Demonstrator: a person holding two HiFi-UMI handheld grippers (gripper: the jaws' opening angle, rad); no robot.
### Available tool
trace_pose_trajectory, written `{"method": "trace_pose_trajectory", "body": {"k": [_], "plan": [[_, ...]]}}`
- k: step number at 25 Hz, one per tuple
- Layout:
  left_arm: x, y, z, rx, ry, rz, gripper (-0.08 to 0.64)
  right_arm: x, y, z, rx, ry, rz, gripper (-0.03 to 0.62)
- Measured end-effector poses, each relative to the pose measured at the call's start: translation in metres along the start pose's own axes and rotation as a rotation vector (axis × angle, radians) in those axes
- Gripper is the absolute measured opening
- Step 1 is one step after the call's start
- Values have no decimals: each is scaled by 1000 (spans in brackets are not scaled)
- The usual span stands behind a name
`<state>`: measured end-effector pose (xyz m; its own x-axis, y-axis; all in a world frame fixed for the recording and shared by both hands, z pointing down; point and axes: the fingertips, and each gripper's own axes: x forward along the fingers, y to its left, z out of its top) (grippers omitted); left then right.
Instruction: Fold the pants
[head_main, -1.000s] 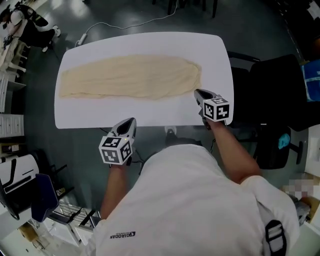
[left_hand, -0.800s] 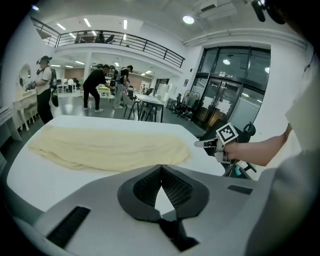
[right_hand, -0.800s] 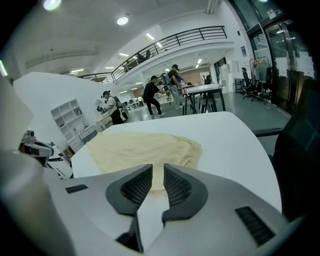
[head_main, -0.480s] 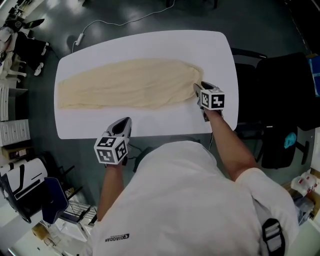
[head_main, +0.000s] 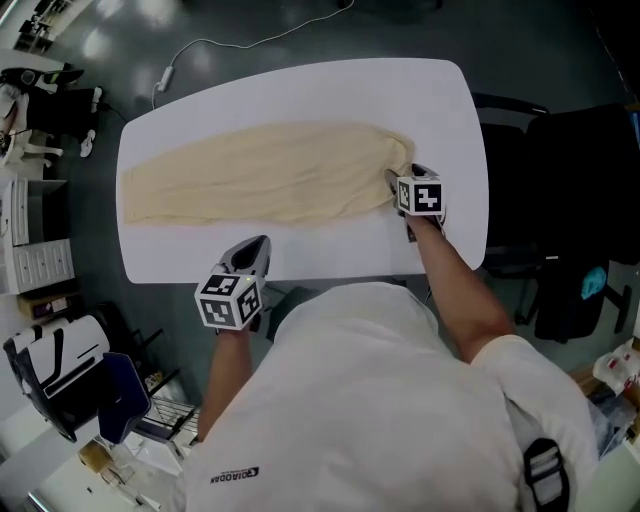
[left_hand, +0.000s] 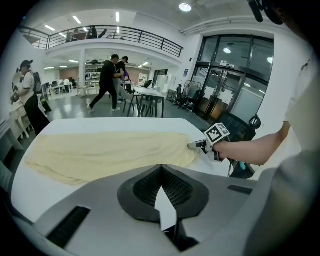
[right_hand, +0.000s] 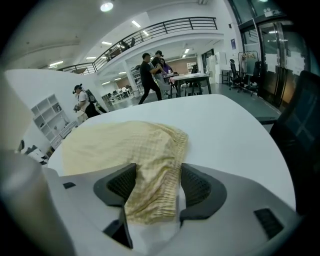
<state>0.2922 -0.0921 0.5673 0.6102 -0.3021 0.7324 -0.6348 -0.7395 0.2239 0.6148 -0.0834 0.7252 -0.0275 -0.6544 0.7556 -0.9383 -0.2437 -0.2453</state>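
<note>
Opening jaws: my right gripper is spreading its two jaws at this moment, and the pads press on nothing.
Between the right jaws: the waistband end of the pants lies in the gap. It is a gathered, elastic edge of pale yellow checked cloth. It lies nearer to my left pad than to my right pad, where a strip of white shows.
Ahead of the right jaws: the rest of the pants runs forward and to the left, flat on the white table.
Right of the right jaws: only bare table top, up to its rounded edge.
Left jaws: my left gripper has its jaws pressed together, with nothing between them.
Ahead of the left jaws: first a bare strip of table, then the long side of the pants, well apart from my tips.
Ahead and right of the left jaws: the right gripper with its marker cube, its tip at the end of the pants.
Pants as a whole: in the head view they are one long narrow band across the table, with the waist end at my right jaws.
Far beyond both jaws: some people stand in the hall behind the table.
</note>
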Motion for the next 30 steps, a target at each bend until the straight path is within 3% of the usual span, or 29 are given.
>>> {"method": "trace_pose_trajectory", "body": {"k": [5,8,11,15,21,30], "plan": [[-1,1,8,5,10,11,28,6,0,-4,-105,6,-113,284],[3,-1,13,26,19,6,28,9,0,-1,-131,-5,-120,260],[5,-6,17,40,21,-1,28,9,3,1,-161,-4,-90,161],[5,-6,22,57,15,-9,28,9,-4,3,-106,-13,-60,80],[-12,19,15,30,-8,0,28,-7,-2,12,4,-70,12,60],[-52,81,11,41,-48,-31,28,-42,1,33,36,-142,-137,60]]}}
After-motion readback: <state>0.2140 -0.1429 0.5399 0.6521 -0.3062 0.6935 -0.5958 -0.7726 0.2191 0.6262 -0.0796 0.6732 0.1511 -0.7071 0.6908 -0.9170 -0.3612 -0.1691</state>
